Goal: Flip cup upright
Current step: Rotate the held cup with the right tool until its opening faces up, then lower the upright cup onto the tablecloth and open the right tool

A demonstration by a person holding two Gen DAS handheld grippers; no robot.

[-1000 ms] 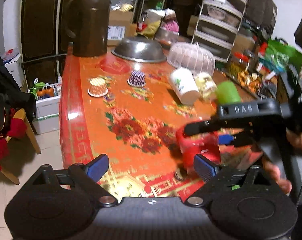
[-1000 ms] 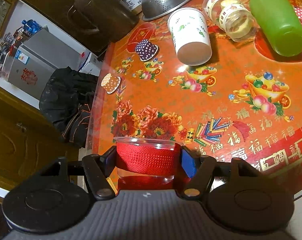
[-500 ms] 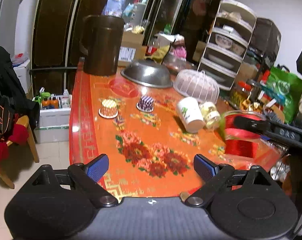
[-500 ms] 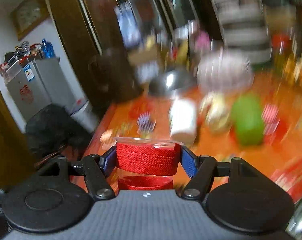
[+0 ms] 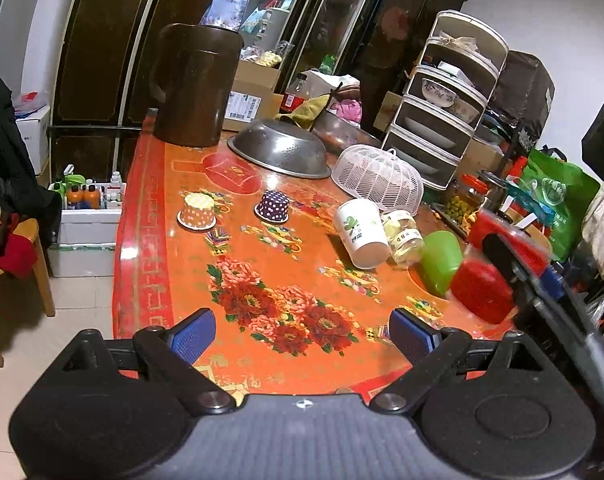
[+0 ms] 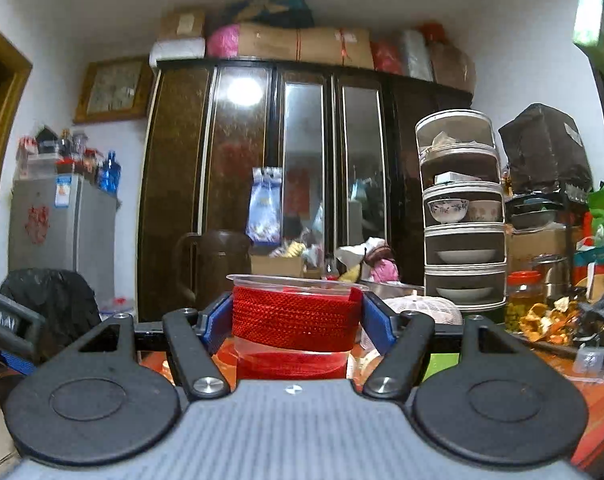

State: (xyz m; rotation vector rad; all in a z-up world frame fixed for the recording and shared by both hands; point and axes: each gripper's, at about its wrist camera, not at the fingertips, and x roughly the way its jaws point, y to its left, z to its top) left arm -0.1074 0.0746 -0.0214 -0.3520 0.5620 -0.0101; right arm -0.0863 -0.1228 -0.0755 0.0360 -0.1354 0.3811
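Note:
My right gripper (image 6: 295,318) is shut on a clear plastic cup with a red woven band (image 6: 295,322). The cup stands rim up and level between the blue pads. In the left wrist view the same red cup (image 5: 486,280) shows at the right, tilted, above the orange flowered table (image 5: 205,248), with the right gripper (image 5: 542,280) around it. My left gripper (image 5: 302,336) is open and empty over the table's near edge.
On the table lie a white paper cup (image 5: 360,228), a glass jar (image 5: 404,236) and a green cup (image 5: 440,262) on their sides. Two small patterned cups (image 5: 197,210) stand upside down. A steel colander (image 5: 279,152), a white mesh cover (image 5: 378,178) and a brown jug (image 5: 193,86) stand behind.
My right gripper has lifted the red cup off the table and turned from looking down to looking level, so the cup now stands rim up. My left gripper has drawn back and stayed open.

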